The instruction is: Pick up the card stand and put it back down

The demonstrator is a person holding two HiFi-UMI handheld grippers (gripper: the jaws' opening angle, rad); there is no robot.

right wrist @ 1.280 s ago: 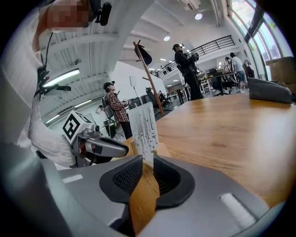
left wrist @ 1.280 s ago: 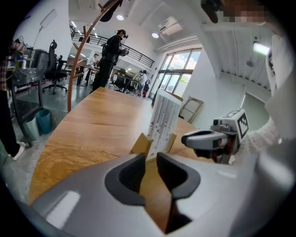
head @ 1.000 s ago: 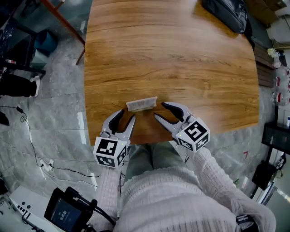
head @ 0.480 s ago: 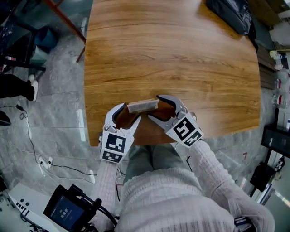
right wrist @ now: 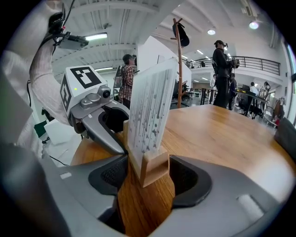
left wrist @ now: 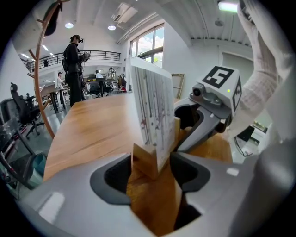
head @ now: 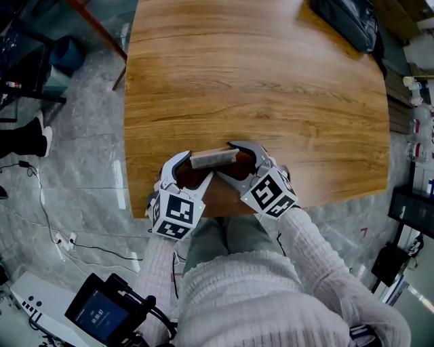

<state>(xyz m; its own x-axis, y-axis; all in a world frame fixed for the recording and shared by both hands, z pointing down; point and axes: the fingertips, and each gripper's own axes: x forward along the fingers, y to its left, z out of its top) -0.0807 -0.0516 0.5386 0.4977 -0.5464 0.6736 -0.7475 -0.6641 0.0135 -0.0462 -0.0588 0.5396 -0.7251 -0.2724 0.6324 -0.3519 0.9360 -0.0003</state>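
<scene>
The card stand (head: 213, 158), a wooden base holding a printed white card, rests on the wooden table (head: 258, 81) close to its near edge. My left gripper (head: 196, 166) straddles the stand's left end and my right gripper (head: 228, 160) its right end. Both sets of jaws have just been opening. In the left gripper view the card stand (left wrist: 150, 115) sits between the pads of the left gripper (left wrist: 150, 169), with the right gripper (left wrist: 208, 106) behind it. The right gripper view shows the card stand (right wrist: 150, 111) inside the right gripper (right wrist: 148, 178), narrow gaps beside the base, and the left gripper (right wrist: 97, 115) beyond.
A black bag (head: 342, 20) lies at the table's far right corner. Below the table's near edge are the person's knees, and a tablet-like device (head: 102, 315) and cables lie on the floor at left. People and a coat rack (right wrist: 178, 60) stand far behind.
Both grippers moved forward and inward from short of the stand until its ends sit between their jaws. Each rolled and opened wider. The stand stayed where it was.
</scene>
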